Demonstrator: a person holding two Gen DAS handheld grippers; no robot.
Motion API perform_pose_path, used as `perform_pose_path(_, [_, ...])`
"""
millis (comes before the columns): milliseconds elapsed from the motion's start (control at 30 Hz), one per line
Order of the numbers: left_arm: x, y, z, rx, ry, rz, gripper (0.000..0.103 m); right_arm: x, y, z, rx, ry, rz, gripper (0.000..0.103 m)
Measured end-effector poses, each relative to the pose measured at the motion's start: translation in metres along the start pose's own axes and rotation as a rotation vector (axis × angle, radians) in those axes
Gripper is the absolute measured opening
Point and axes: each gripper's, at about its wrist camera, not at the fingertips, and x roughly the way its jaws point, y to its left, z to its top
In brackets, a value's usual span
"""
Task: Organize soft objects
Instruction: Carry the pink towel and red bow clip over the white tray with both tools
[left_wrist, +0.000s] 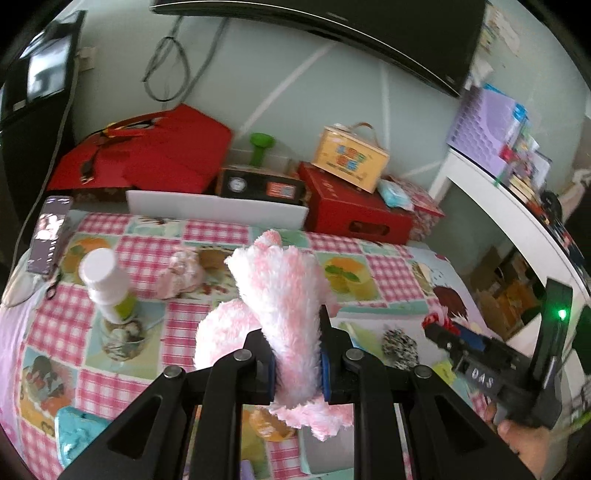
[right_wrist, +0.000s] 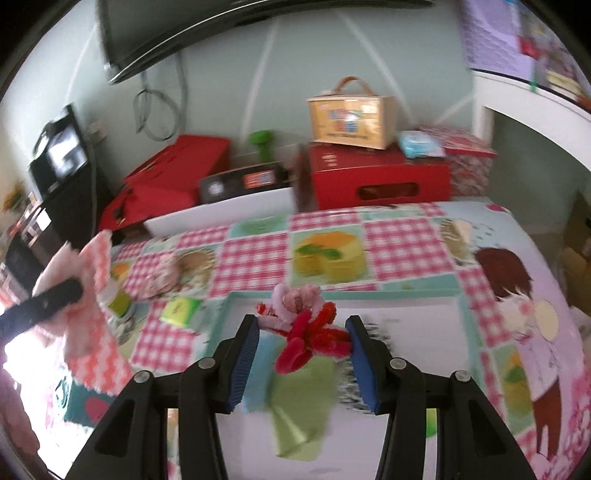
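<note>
My left gripper (left_wrist: 291, 328) is shut on a fluffy pink-and-white cloth (left_wrist: 280, 273), held up above the checked tablecloth (left_wrist: 147, 254). In the right wrist view the same cloth (right_wrist: 92, 332) hangs from the left gripper (right_wrist: 74, 291) at the far left. A red and pink chenille flower (right_wrist: 314, 332) is gripped between the pads of my right gripper (right_wrist: 303, 319). It hangs over a white surface (right_wrist: 406, 325) with a green cloth (right_wrist: 303, 406), a light blue cloth (right_wrist: 258, 369) and a black-and-white striped piece (right_wrist: 351, 373). The right gripper (left_wrist: 430, 326) also shows in the left wrist view at the right.
A white bottle (left_wrist: 107, 288), a pale pink scrunchie (left_wrist: 184, 273) and a teal object (left_wrist: 74, 432) lie on the cloth's left part. A long white box (left_wrist: 218, 210) stands at the back edge, with red boxes (left_wrist: 354, 214) and a yellow case (left_wrist: 351, 158) behind it.
</note>
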Motion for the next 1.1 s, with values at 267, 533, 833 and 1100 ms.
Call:
perform_pose_path(267, [0.027, -0.042, -0.013, 0.097, 0.070, -0.064, 0.018, -0.013, -0.053, 0.000, 0.105, -0.018, -0.100, 0.051])
perform_pose_path(533, [0.053, -0.052, -0.026, 0.121, 0.136, -0.060, 0.018, -0.009, -0.083, -0.006, 0.168, 0.003, -0.160, 0.051])
perform_pose_path(833, [0.092, -0.047, -0.043, 0.102, 0.225, -0.020, 0.018, 0.007, -0.103, -0.015, 0.204, 0.036, -0.188, 0.051])
perform_pose_path(1100, [0.122, -0.056, -0.057, 0.106, 0.290, -0.029, 0.018, 0.021, -0.104, -0.019, 0.208, 0.069, -0.174, 0.051])
